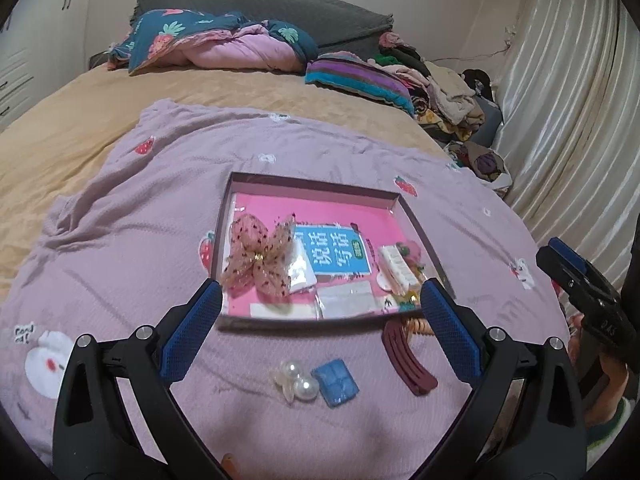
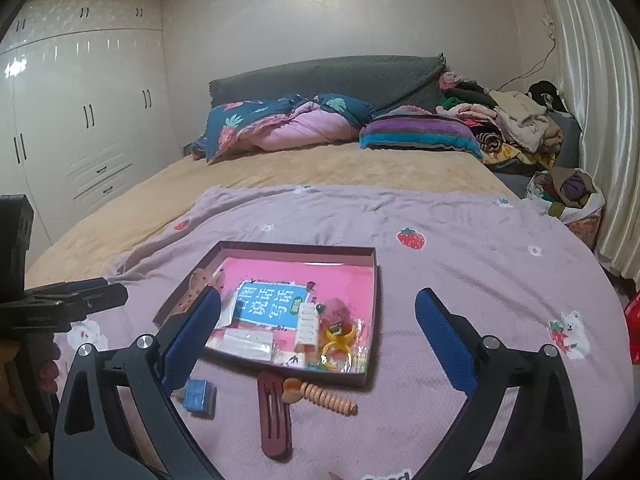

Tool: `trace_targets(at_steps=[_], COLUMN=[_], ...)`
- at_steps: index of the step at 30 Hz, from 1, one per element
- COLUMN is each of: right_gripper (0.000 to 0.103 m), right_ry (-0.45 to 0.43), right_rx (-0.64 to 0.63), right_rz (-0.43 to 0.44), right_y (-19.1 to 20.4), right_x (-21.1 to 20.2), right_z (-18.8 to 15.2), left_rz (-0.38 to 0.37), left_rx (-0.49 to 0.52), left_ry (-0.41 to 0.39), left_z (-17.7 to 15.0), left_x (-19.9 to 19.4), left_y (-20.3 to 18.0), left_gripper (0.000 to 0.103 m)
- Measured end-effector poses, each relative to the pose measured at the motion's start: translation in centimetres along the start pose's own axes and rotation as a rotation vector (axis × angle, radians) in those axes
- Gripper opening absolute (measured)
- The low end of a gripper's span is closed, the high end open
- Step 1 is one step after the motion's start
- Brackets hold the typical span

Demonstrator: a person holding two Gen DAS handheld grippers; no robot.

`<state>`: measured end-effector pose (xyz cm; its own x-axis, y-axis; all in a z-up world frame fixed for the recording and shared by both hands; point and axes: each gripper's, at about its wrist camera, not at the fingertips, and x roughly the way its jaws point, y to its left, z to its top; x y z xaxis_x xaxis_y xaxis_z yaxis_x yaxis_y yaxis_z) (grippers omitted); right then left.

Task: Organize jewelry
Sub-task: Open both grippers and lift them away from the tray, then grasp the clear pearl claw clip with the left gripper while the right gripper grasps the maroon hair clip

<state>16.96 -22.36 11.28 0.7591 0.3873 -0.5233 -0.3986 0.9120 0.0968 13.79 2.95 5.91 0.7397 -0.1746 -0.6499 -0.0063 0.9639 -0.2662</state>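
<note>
A home bedroom: a bed [image 2: 280, 168] with rumpled quilt [image 2: 288, 124] and striped pillow [image 2: 420, 132], white built-in wardrobe [image 2: 80, 120] alongside, piled clothes [image 2: 516, 120] and pale curtains [image 2: 592, 100] opposite.

Ahead of me lies a bed [image 2: 280, 172] with a tan sheet, and a lilac blanket [image 2: 460, 280] printed with strawberries is spread over its near end. A dark grey headboard [image 2: 320, 80] stands against a pale wall. To my left stands a glossy white wardrobe [image 2: 80, 120]. Shiny cream curtains [image 2: 592, 120] hang on my right, beside a heap of clothes [image 2: 516, 124].
</note>
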Motion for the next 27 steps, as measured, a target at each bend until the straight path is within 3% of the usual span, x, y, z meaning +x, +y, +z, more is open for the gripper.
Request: trace_targets(at_steps=[17,27], right_gripper=[0.097,0.097], right_ry=[0.094,0.166], right_rx=[-0.017,-0.066], right_rz=[-0.005,-0.008], right_y=[0.5,1.6], right_x=[-1.0,-0.8], right_z=[-4.0,-7.0], left_rz=[0.085,0.103], left_rx=[0.031,0.013], left_ry=[0.093,0.112], left_z=[-5.5,-7.0], left_x=[0.0,-0.5], left_y=[1.2,2.3], left_gripper=[0.093,0.093])
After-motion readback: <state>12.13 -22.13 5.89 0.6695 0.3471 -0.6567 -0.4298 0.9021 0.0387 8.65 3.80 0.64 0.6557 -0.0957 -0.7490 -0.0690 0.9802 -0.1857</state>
